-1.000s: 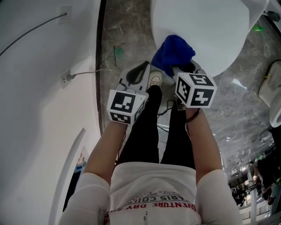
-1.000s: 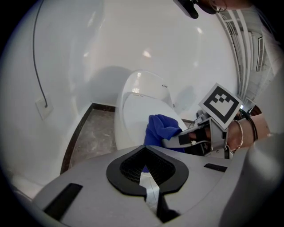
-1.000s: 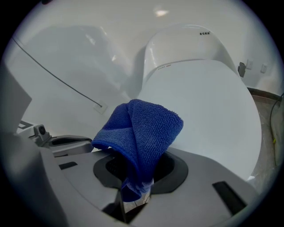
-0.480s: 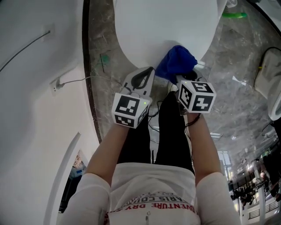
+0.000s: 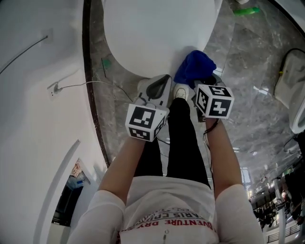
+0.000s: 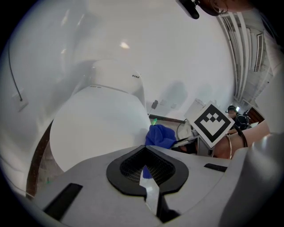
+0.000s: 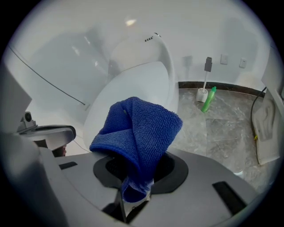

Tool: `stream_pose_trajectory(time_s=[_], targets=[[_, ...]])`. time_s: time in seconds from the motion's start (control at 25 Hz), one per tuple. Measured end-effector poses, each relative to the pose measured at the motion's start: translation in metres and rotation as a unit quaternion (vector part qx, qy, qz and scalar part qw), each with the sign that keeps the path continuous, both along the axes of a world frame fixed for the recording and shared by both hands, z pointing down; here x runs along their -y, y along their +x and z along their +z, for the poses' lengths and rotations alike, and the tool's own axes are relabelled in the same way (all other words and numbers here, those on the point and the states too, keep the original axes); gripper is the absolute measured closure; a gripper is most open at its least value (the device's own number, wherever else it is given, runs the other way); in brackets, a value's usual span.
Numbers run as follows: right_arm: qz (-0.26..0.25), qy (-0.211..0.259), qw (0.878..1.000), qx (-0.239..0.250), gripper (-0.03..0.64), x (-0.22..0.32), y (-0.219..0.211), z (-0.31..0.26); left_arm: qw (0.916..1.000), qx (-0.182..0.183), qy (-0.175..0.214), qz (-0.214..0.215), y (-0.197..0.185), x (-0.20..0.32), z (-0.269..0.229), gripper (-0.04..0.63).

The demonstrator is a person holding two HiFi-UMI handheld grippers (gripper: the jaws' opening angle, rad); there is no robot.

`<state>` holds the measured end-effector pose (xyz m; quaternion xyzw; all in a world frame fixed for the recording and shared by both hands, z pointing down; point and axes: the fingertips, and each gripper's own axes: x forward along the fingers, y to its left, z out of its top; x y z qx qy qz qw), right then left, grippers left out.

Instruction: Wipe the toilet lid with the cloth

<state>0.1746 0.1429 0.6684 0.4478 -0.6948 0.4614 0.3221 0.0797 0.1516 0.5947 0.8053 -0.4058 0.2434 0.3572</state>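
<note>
white short-sleeved top (image 5: 167,200), red print | black trousers (image 5: 183,138) | left gripper (image 5: 165,78), right gripper (image 5: 199,82): grey, black-white marker cubes

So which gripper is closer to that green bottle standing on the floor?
The right. The right gripper, shut on the blue terry cloth, is on the side of the green plastic bottle; the left gripper, shut and empty, is farther off, towards the white wall.
</note>
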Motion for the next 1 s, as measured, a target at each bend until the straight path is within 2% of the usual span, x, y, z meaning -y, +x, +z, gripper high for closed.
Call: stream_pose_trajectory(time_s=[0.16, 0.44, 0.6, 0.72, 0.88, 1.0], targets=[[0.021, -0.019, 0.999, -0.023, 0.529, -0.009, 0.028, 0.01, 1.0, -0.002, -0.001, -0.006, 0.009, -0.011, 0.002, 0.589], [0.07, -0.011, 0.997, -0.028, 0.529, -0.025, 0.067, -0.006, 0.9999, 0.001, 0.0, 0.013, 0.012, -0.031, -0.008, 0.589], [0.075, 0.013, 0.997, -0.022, 0.529, -0.031, 0.051, -0.041, 0.9997, 0.0, 0.012, 0.019, -0.007, -0.033, -0.033, 0.589], [0.09, 0.05, 0.995, -0.016, 0.529, -0.026, 0.034, -0.086, 0.999, 0.005, 0.035, 0.029, -0.026, -0.021, -0.065, 0.589], [0.112, 0.102, 0.988, -0.01, 0.529, -0.018, 0.003, -0.156, 0.9964, 0.01, 0.079, 0.029, -0.063, 0.004, -0.128, 0.589], [0.108, 0.125, 0.986, -0.012, 0.529, -0.021, -0.029, -0.213, 0.9945, 0.004, 0.102, 0.024, -0.096, 0.01, -0.185, 0.589]])
